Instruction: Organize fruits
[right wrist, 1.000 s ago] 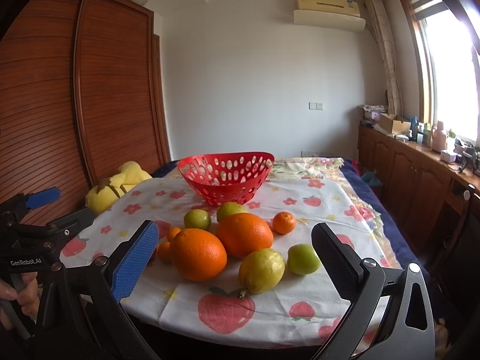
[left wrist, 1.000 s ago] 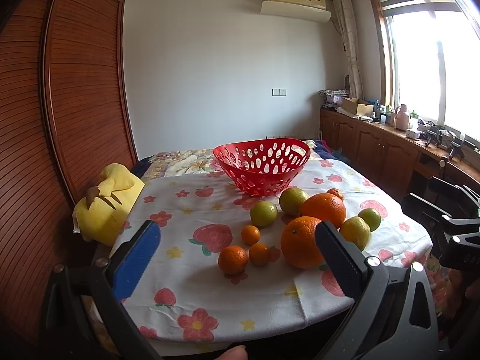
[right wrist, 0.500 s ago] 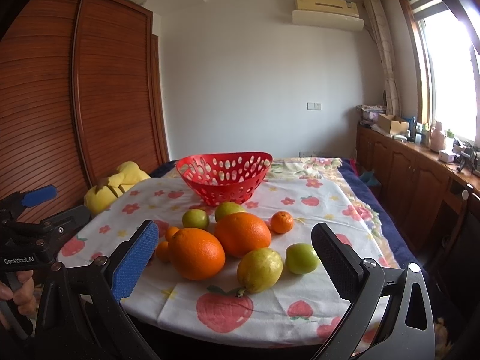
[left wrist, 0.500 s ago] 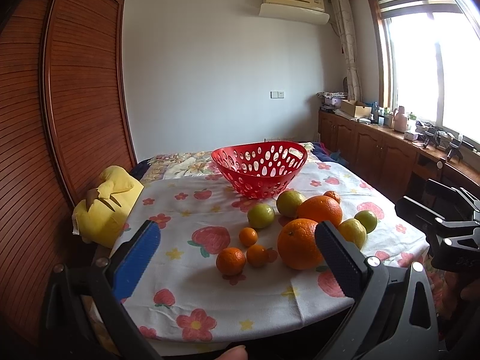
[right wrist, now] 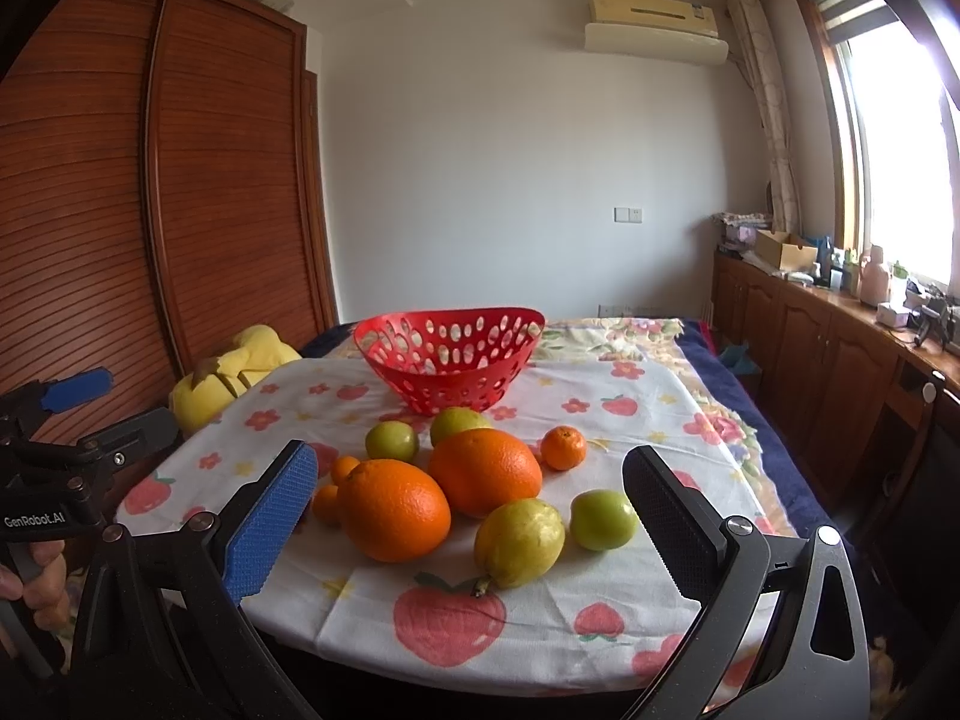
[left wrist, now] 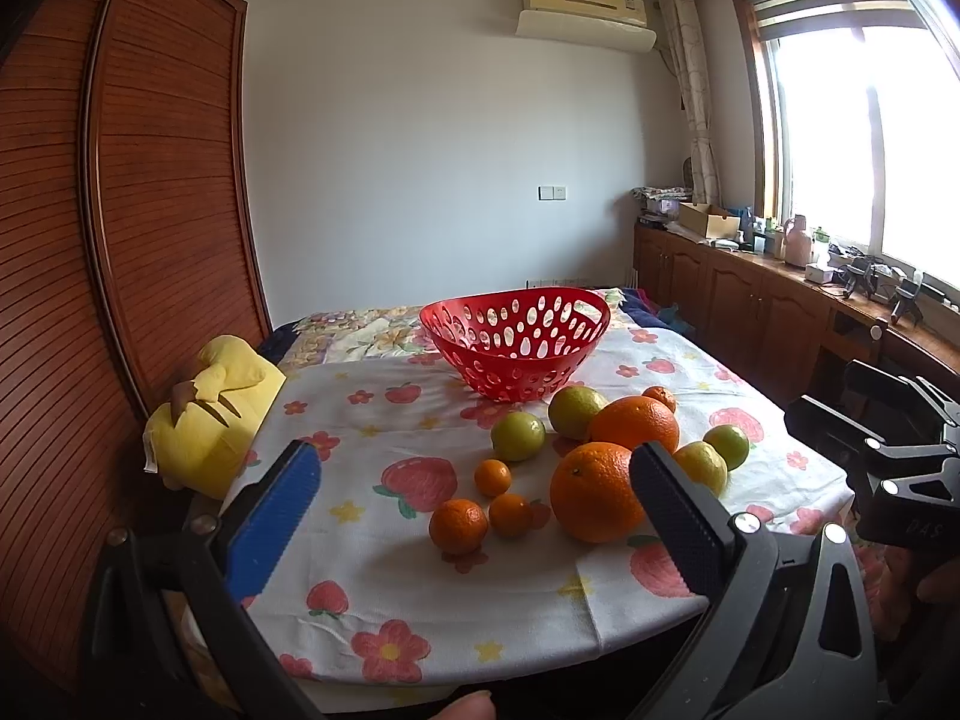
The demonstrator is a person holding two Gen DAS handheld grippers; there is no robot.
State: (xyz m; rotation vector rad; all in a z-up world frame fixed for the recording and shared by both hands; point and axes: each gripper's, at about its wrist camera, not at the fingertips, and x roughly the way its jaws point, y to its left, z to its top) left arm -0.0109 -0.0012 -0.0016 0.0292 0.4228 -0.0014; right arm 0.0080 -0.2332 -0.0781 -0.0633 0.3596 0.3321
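A red perforated basket [left wrist: 516,348] [right wrist: 450,354] stands empty at the back of the table. In front of it lie two large oranges [left wrist: 594,498] [right wrist: 396,510], several small mandarins [left wrist: 459,525], green limes [left wrist: 519,435] [right wrist: 603,519] and a yellow lemon [right wrist: 519,540]. My left gripper [left wrist: 474,522] is open and empty, held back at the near table edge. My right gripper [right wrist: 471,516] is open and empty, near the front edge before the lemon and oranges.
A floral tablecloth [left wrist: 420,600] covers the table. A yellow plush toy [left wrist: 210,414] sits at the table's left edge by the wooden wardrobe [left wrist: 120,240]. Wooden cabinets [right wrist: 840,360] run along the right wall under the window.
Both views have shifted slightly: the fruit sits a little lower and nearer in each. Both grippers stay open and empty.
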